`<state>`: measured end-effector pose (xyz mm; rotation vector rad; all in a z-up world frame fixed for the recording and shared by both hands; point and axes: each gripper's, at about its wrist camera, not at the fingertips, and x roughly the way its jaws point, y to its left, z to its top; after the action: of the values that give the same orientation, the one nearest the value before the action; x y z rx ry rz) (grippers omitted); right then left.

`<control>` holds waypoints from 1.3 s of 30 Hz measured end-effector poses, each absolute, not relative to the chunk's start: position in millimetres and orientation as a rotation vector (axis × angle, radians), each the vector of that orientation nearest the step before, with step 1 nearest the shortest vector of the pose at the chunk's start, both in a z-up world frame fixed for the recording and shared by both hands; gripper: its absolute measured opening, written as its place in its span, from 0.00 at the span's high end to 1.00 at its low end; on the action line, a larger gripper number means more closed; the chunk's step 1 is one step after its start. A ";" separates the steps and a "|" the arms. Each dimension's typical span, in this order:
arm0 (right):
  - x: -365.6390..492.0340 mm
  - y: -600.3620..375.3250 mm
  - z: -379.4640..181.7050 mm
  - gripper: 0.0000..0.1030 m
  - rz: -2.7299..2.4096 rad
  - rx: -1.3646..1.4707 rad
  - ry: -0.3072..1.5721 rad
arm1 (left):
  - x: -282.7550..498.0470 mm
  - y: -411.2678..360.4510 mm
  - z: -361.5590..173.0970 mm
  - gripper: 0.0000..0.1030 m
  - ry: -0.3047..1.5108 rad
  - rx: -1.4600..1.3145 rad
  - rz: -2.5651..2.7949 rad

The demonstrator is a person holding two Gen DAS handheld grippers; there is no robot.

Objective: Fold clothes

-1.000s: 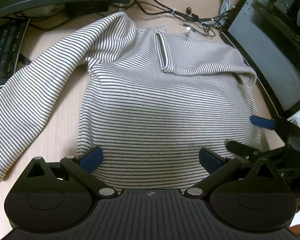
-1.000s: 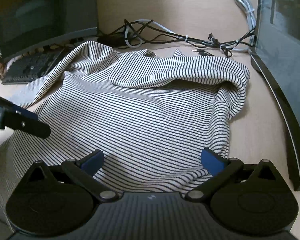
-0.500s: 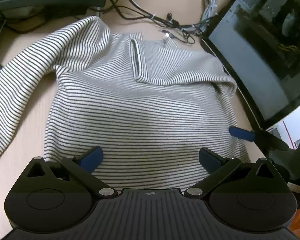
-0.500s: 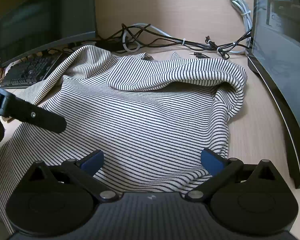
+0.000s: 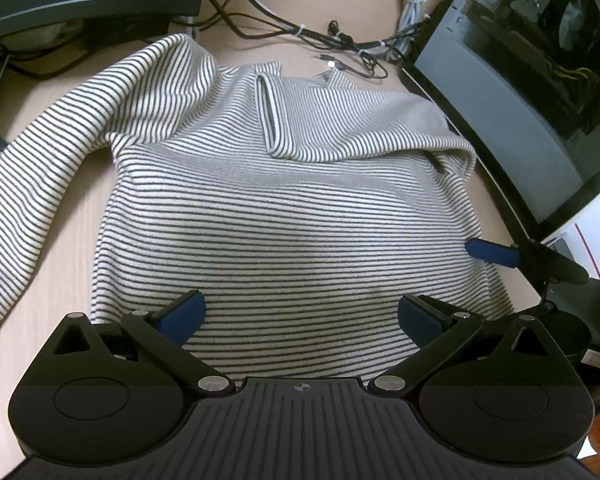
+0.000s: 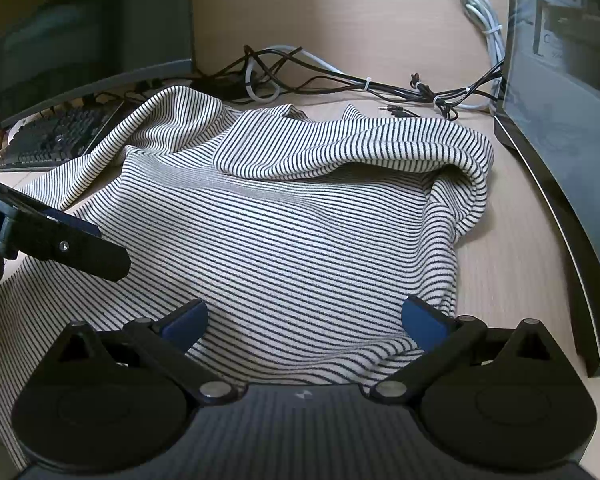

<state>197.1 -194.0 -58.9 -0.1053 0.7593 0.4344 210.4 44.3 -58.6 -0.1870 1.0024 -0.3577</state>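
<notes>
On wooden desk (image 5: 72, 280), striped sweater (image 5: 284, 220) beneath 2 released claws, left (image 5: 300, 316) and right (image 6: 304, 320).

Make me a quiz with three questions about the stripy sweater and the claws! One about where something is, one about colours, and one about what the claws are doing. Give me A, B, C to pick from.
1. Where is the keyboard?
A. On top of the sweater
B. Beyond the sweater's spread-out sleeve, under the monitor
C. Inside the computer case

2. What colours are the sweater stripes?
A. Red and yellow
B. Green and pink
C. Dark and cream

3. What are the left claw and right claw doing?
A. Both open, holding nothing
B. Both shut on the sweater
C. One is holding a cable

Answers:
1 B: the right wrist view shows it past the sleeve, below the dark monitor.
2 C: thin dark lines run across cream fabric.
3 A: in each view the blue pads sit wide apart over the cloth, with nothing between them.
</notes>
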 end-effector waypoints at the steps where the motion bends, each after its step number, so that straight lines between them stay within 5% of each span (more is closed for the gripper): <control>1: 196.8 -193.9 -58.9 0.00 0.434 -0.105 0.759 | 210.6 44.0 -58.6 0.00 1.003 -0.182 -0.358; 13: 196.3 -191.7 -57.3 0.00 0.428 -0.115 0.763 | 217.4 71.7 -49.9 0.00 0.960 -0.205 -0.209; 29: 197.1 -193.1 -58.6 0.00 0.430 -0.118 0.759 | 289.9 89.8 -33.9 0.06 0.706 0.162 -0.159; 30: 197.1 -193.1 -58.7 0.00 0.429 -0.118 0.759 | 295.9 87.4 -36.0 0.21 0.714 0.171 -0.170; 31: 197.0 -193.3 -58.7 0.00 0.429 -0.118 0.759 | 301.5 85.9 -38.8 0.50 0.732 0.203 -0.161; 33: 197.1 -193.4 -58.9 0.00 0.429 -0.119 0.759 | 311.6 86.1 -43.3 0.71 0.760 0.250 -0.120; 35: 197.0 -194.2 -58.6 0.00 0.430 -0.118 0.759 | 318.5 99.7 -43.6 0.78 0.761 0.239 -0.043; 39: 198.8 -193.4 -58.6 0.00 0.430 -0.124 0.762 | 321.2 126.7 -43.1 0.72 0.766 0.193 0.030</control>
<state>198.8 -193.4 -58.6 -0.1241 0.7618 0.4302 321.2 126.7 -43.1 0.1930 0.7662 0.0296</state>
